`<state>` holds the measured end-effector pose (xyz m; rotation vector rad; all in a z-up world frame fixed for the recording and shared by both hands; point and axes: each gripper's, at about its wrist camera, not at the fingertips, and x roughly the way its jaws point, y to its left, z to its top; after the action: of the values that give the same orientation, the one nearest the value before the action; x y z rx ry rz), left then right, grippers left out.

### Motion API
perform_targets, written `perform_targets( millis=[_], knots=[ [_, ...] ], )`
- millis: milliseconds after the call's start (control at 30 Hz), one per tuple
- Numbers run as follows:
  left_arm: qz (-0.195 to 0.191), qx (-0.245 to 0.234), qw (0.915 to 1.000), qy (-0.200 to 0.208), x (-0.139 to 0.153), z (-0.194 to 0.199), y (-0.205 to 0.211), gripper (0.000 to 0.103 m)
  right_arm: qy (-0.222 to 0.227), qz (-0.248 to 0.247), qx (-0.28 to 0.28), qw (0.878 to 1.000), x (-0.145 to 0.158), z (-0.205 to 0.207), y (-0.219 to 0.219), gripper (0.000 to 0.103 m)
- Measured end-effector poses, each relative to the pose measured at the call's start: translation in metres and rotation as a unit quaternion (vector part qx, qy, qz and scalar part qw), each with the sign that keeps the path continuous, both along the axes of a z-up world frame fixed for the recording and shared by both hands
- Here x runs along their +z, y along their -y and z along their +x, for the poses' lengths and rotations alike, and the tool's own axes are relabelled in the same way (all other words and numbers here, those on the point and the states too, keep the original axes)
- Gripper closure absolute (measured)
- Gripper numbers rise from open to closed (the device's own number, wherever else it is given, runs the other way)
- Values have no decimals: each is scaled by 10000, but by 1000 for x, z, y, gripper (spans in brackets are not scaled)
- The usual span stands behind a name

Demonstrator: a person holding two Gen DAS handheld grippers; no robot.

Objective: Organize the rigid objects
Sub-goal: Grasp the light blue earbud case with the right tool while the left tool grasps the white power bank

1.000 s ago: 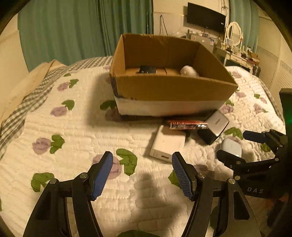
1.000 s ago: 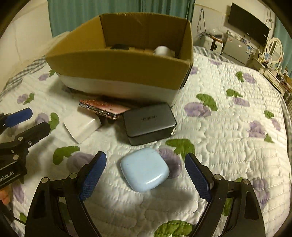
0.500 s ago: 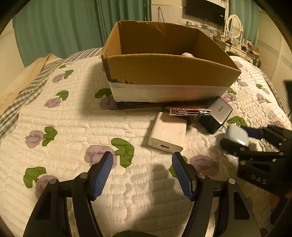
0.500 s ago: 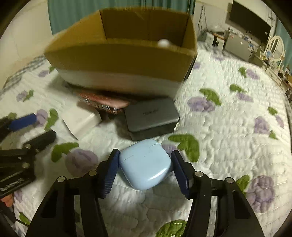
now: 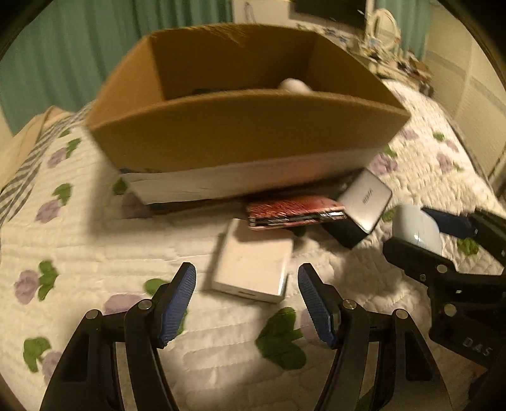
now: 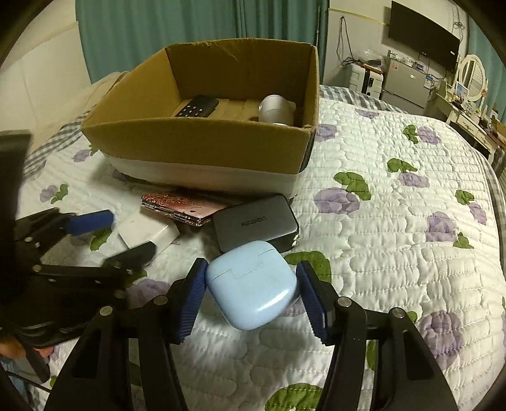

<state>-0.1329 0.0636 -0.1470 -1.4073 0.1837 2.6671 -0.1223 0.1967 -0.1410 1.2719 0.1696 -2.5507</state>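
My right gripper (image 6: 253, 292) is shut on a light blue earbud case (image 6: 253, 283) and holds it above the quilt; the case also shows in the left wrist view (image 5: 416, 232). My left gripper (image 5: 246, 302) is open and empty, just short of a white power bank (image 5: 253, 262) that lies flat on the bed. A red patterned case (image 5: 295, 210) and a grey charger (image 6: 254, 223) lie in front of the open cardboard box (image 6: 202, 139). Inside the box are a black remote (image 6: 197, 107) and a white round object (image 6: 276, 110).
The bed has a white quilt with purple flowers (image 6: 395, 237). Teal curtains (image 6: 158, 28) hang behind the box. A dresser with a mirror (image 6: 471, 77) and a wall TV (image 6: 423, 39) stand at the far right, past the bed edge.
My right gripper closed on the blue earbud case and lifted it off the quilt. My left gripper moved forward toward the white power bank and stayed open.
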Motion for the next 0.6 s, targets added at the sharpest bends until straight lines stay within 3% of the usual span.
perform_targets(
  millis=[367,433,500,600],
  knots=[
    [-137,-110,9995,273,-18,-27,-4,33,86,-19,-27,10000,-2,-1,-3,46],
    [-102,-106,9997,211,-18,-25,-2,36,95,6,-26,10000,-2,0,-2,46],
    [-90,-124,9998,161,-17,-21,-2,49,86,20,-29,10000,-3,0,-2,46],
    [-110,-76,9999,94,-13,-12,-2,50,34,0,-69,10000,0,1,-5,46]
  ],
)
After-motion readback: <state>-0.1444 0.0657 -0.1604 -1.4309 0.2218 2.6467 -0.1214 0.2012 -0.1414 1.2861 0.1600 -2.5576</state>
